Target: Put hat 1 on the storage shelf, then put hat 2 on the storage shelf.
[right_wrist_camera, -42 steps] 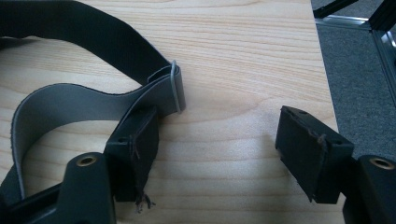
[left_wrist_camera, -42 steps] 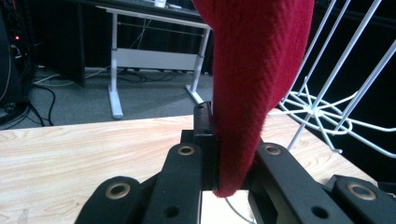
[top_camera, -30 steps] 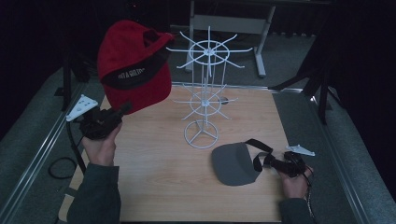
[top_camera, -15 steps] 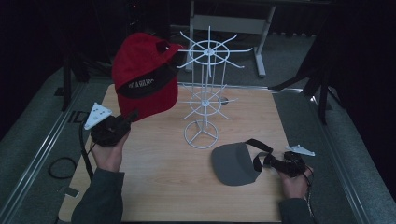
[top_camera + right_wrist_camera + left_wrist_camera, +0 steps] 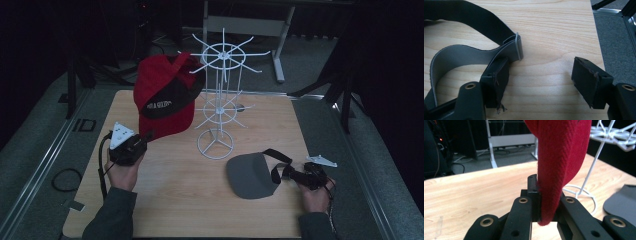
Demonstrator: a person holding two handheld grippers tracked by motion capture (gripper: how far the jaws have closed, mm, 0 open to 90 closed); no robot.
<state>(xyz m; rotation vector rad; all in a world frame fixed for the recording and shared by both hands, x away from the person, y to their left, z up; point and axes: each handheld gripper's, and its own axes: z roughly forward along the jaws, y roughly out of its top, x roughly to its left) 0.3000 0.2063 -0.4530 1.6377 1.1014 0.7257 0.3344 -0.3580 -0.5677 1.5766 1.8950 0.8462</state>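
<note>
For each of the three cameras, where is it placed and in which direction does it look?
High view: above the person's side, looking forward and down on the table; both forearms show.
Left gripper view: on the left gripper, looking along its fingers shut on the red cap.
Right gripper view: on the right gripper, looking down at the strap.
Shared: the rack in the high and left gripper views.

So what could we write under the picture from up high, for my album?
Left tool holds a red cap beside the white wire rack; right tool rests open by the grey cap.
</note>
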